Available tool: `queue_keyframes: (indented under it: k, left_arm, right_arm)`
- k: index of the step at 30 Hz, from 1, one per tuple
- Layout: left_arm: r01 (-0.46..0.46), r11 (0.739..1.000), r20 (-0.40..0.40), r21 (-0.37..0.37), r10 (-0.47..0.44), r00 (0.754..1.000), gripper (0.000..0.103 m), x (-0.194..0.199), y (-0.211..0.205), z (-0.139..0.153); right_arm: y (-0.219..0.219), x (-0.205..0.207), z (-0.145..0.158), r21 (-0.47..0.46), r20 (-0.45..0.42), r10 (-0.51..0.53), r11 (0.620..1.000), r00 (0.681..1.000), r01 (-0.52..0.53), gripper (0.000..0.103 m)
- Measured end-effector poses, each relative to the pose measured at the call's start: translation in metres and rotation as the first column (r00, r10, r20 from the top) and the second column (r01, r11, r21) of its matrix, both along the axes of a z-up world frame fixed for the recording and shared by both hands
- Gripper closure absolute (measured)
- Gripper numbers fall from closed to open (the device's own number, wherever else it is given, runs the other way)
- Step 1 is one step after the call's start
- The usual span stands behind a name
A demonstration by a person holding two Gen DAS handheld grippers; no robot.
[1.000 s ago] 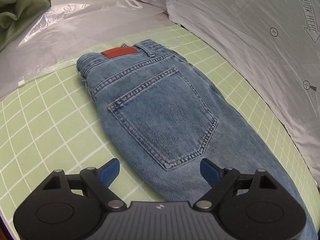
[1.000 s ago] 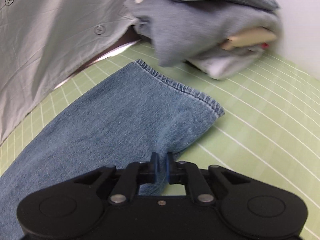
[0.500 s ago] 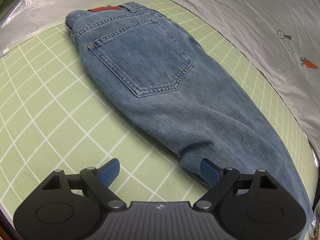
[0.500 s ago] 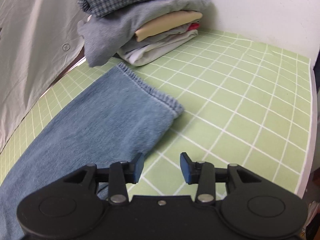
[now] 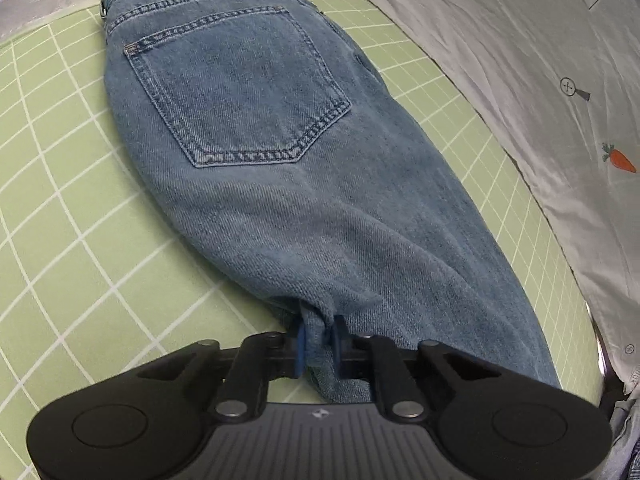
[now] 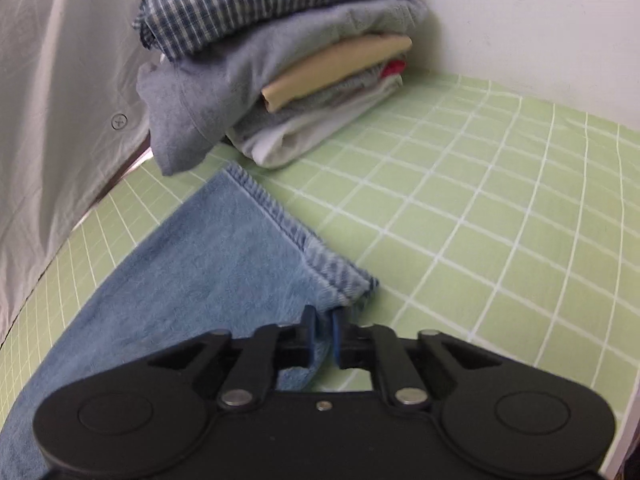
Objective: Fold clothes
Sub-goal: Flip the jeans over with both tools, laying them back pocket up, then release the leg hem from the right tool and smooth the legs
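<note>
Blue jeans [image 5: 256, 128] lie folded lengthwise on the green grid mat [image 5: 60, 200], back pocket up, with a red waist patch at the far end. My left gripper [image 5: 318, 342] is shut on the near folded edge of the jeans around the thigh, and denim bunches between its blue pads. In the right wrist view the leg of the jeans [image 6: 192, 272] runs toward the hem. My right gripper [image 6: 323, 334] is shut on the near corner of that hem.
A stack of folded clothes [image 6: 276, 72] stands on the mat just beyond the hem, a plaid shirt on top. A grey printed sheet [image 5: 540, 80] hangs along the far side of the mat. A white wall [image 6: 520, 20] stands behind the stack.
Both grippers stood open half a second ago. Each has slid along the jeans' near edge and shut on denim, the left at the thigh fold, the right at the hem corner.
</note>
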State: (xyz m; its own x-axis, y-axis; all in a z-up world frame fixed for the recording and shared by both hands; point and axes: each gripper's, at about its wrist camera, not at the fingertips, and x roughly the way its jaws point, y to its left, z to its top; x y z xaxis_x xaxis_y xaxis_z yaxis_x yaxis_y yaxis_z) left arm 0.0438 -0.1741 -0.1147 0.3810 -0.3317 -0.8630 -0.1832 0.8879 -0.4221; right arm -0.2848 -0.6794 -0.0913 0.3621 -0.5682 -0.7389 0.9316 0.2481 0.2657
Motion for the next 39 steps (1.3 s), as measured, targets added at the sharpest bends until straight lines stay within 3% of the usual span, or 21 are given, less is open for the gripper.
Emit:
queue_keyframes:
  k: [3,6,8,11,13,15,19,23,25,27,28,31,33,35,39]
  left_arm:
    - [0.027,0.999,0.049,-0.018,-0.026,0.998,0.099,-0.005,0.007,0.020]
    - [0.059,0.997,0.109,-0.046,-0.053,0.993,0.099,-0.010,0.016,0.049]
    - [0.065,0.996,0.099,-0.055,-0.059,0.993,0.098,-0.013,0.022,0.049]
    - [0.056,0.998,0.041,-0.039,-0.054,0.998,0.097,-0.014,0.026,0.021]
    - [0.032,0.998,-0.005,-0.045,-0.032,0.999,0.097,-0.015,0.029,0.006]
    - [0.023,0.998,-0.023,-0.051,-0.024,0.999,0.097,-0.014,0.031,0.001]
    - [0.039,0.999,-0.035,-0.024,-0.040,0.999,0.094,-0.013,0.031,-0.006]
    - [0.012,1.000,-0.069,-0.024,-0.014,0.998,0.084,-0.016,0.036,-0.012]
    - [0.002,1.000,-0.071,-0.030,-0.004,0.998,0.080,-0.017,0.039,-0.012]
    - [-0.002,1.000,-0.066,-0.029,0.000,0.998,0.073,-0.019,0.041,-0.011]
    - [-0.004,1.000,-0.059,-0.023,0.002,0.998,0.069,-0.020,0.042,-0.010]
    - [-0.018,1.000,-0.042,-0.013,0.017,0.999,0.048,-0.023,0.046,-0.007]
    - [-0.033,0.999,-0.031,-0.005,0.033,0.999,0.035,-0.026,0.050,-0.005]
    - [-0.028,1.000,-0.012,0.012,0.029,1.000,0.033,-0.029,0.053,0.001]
    - [0.035,0.996,0.055,0.080,-0.039,0.998,0.015,-0.034,0.060,0.016]
  right_arm:
    - [-0.004,-0.002,0.024,-0.067,0.045,0.022,0.998,0.999,-0.019,0.102]
    - [-0.004,-0.009,0.054,-0.117,0.143,0.015,0.993,0.990,0.002,0.102]
    - [-0.002,-0.011,0.066,-0.136,0.177,0.013,0.991,0.984,0.012,0.102]
    - [-0.002,-0.007,0.051,-0.128,0.093,0.033,0.992,0.995,-0.021,0.102]
    - [-0.006,-0.010,0.028,-0.042,0.082,0.010,0.999,0.997,-0.006,0.102]
    - [-0.007,-0.016,0.012,0.017,0.088,-0.014,1.000,0.996,0.012,0.101]
    - [-0.004,-0.015,-0.004,0.036,0.015,-0.019,0.999,1.000,0.018,0.101]
    - [-0.001,-0.008,-0.015,0.047,-0.065,0.006,0.999,0.998,-0.003,0.099]
    - [0.001,-0.003,-0.015,0.052,-0.083,0.018,0.999,0.996,-0.014,0.091]
    - [0.003,0.001,-0.014,0.059,-0.097,0.025,0.998,0.995,-0.019,0.066]
    - [0.005,0.004,-0.013,0.052,-0.112,0.036,0.998,0.993,-0.030,0.062]
    - [0.019,0.018,-0.007,0.000,-0.176,0.088,0.996,0.980,-0.089,0.039]
    - [0.034,0.029,-0.005,-0.038,-0.220,0.135,0.988,0.966,-0.147,0.013]
    - [0.051,0.040,-0.004,-0.066,-0.256,0.194,0.974,0.947,-0.217,0.010]
    - [0.088,0.056,0.000,-0.084,-0.259,0.310,0.936,0.915,-0.341,0.001]
